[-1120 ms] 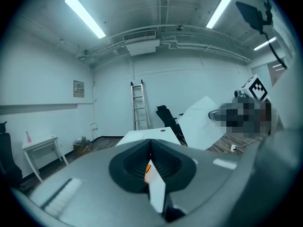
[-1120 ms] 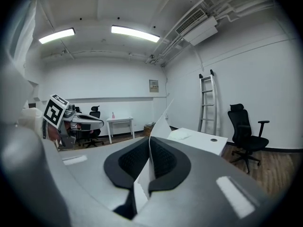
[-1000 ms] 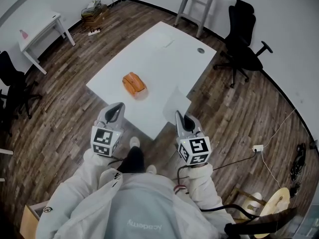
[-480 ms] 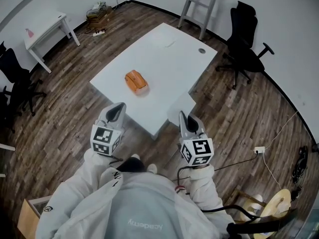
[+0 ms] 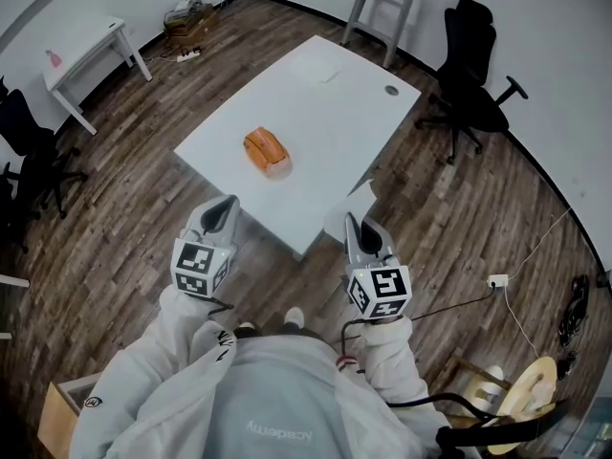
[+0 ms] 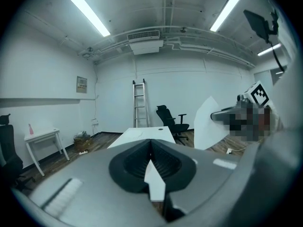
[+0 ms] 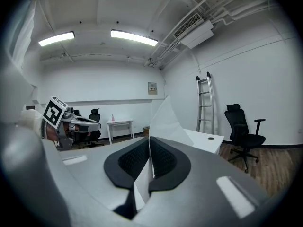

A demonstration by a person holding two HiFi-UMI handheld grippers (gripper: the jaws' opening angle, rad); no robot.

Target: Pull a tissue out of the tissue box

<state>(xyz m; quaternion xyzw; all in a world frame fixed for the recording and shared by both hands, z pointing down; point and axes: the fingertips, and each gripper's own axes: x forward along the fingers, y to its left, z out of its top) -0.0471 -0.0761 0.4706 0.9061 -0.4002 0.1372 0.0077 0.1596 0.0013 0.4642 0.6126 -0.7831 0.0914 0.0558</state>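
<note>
Surface (image 5: 325, 113) in mid-room, white, set slantwise across wood floor (image 5: 124, 218). Ladder (image 5: 378, 8) against far wall. Black chair (image 5: 473, 75) near far right corner of surface. Small desk (image 5: 86, 55) well off to left, dark chair (image 5: 29, 161) in front of it. Cables (image 5: 186, 17) heaped by far wall.

On surface: orange tissue box (image 5: 267, 152) toward near left edge, nothing beside it; top opening too small to read. Flat white sheet (image 5: 323, 71) at far end, well apart from box.

Right tool (image 5: 350, 220) clenched on tissue (image 5: 346, 199), white, standing up from tips, clear of box, by near corner of surface. Left tool (image 5: 229, 203) pressed closed, gripping nothing, just off near edge, over floor.
</note>
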